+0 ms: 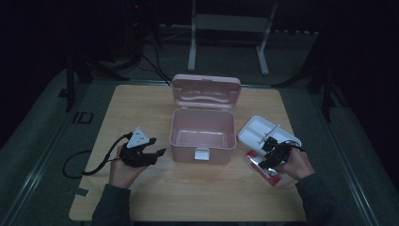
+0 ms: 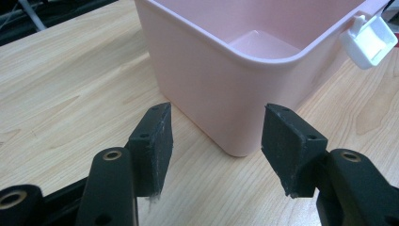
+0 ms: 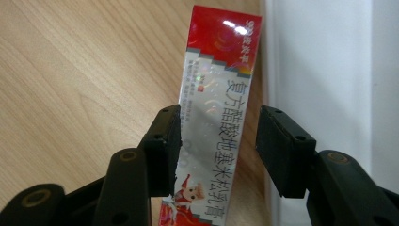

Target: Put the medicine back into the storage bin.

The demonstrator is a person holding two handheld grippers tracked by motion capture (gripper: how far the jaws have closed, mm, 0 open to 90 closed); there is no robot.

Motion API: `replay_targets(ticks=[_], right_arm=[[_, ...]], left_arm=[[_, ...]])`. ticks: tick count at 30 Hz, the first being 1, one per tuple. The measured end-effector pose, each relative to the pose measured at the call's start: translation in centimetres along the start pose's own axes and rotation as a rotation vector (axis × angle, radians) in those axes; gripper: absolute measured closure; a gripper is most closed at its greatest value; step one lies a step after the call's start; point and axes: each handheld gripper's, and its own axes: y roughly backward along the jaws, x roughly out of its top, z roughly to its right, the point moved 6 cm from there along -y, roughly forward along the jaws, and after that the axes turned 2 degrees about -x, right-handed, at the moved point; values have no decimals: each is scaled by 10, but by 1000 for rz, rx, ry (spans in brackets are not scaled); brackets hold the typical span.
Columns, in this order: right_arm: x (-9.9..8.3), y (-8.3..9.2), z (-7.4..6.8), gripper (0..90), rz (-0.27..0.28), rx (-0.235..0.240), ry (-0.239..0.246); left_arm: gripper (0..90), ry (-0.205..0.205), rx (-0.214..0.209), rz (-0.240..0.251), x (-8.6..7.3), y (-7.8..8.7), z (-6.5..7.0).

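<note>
A light wooden surface point(image 1: 141, 108) with rounded corners carries three things. A pink box point(image 1: 202, 134) stands at its middle, lid raised at the far side and white latch facing the near edge. To the right lies a white tray point(image 1: 256, 129); just near of it, a red-and-silver carton point(image 1: 263, 169) lies flat.

A wooden table point(image 1: 141, 103) w/ light grain. Behind it, on the dark floor, a white metal frame point(image 1: 229, 28) and black cables point(image 1: 150, 61). Room is dim.
</note>
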Motion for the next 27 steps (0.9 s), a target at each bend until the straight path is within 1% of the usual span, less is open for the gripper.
replay_targets(ticks=[3,5,7,9,17,19,21,24,27], right_arm=[[-1,-4,-3,491,-14,5,4],[-2,-7,-3,476,-27,2,-4],[-1,-7,-1,475,-17,4,-14],[-1,-7,-1,471,-24,15,-27],[0,-9,-2,461,-55,27,-37],[1,-12,-3,451,-87,34,-34],[3,-16,-4,449,-115,32,-19],[6,-20,-5,465,-139,34,-15],[8,-23,-6,469,-163,31,1]], left_arm=[[435,-1,0,-1,0,0,0],[435,-1,1,-3,0,0,0],[433,1,-2,-5,0,-1,0],[433,0,-3,-7,-1,-1,1],[433,0,-7,-8,-1,-2,1],[433,-1,-7,-10,-1,-2,1],[432,-1,-8,-10,-1,-2,1],[432,-1,-8,-9,-1,-2,1],[432,1,-7,-7,-1,-1,1]])
